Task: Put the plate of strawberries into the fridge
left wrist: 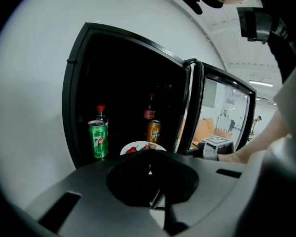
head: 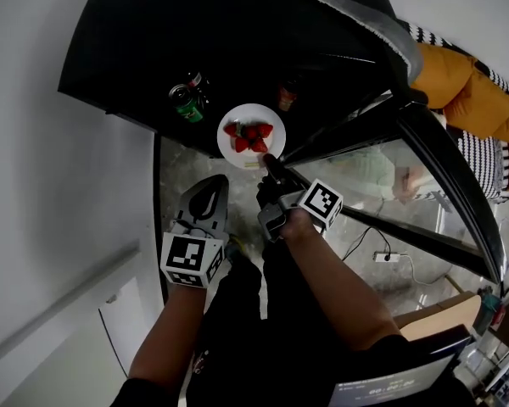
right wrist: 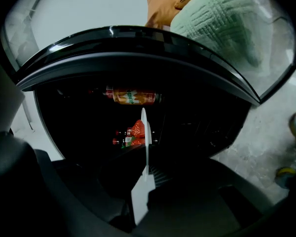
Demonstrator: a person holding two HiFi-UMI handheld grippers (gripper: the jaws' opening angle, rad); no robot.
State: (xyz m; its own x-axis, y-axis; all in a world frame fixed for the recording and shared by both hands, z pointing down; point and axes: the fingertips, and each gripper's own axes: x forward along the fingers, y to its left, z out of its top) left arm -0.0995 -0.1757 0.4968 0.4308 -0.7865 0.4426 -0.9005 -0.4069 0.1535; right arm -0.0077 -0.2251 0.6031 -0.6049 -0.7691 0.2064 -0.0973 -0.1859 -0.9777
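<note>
Fingers [right wrist: 163, 174] of right gripper [head: 270, 163] clamp plate [head: 253, 114] rim.

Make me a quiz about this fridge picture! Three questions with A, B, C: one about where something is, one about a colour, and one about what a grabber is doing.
1. Where is the green 7up can?
A. on top of the plate
B. outside, on top of the fridge
C. inside the fridge, left of the plate

2. What colour is the plate?
A. blue
B. white
C. black

3. What is the right gripper doing?
A. it is shut on the plate's edge
B. it is open and empty
C. it is holding the green 7up can

Answers:
1 C: the left gripper view shows the can standing in the dark fridge, left of the plate.
2 B: the head view shows a white rim around the red strawberries.
3 A: the right gripper view shows the plate edge-on between its jaws.
</note>
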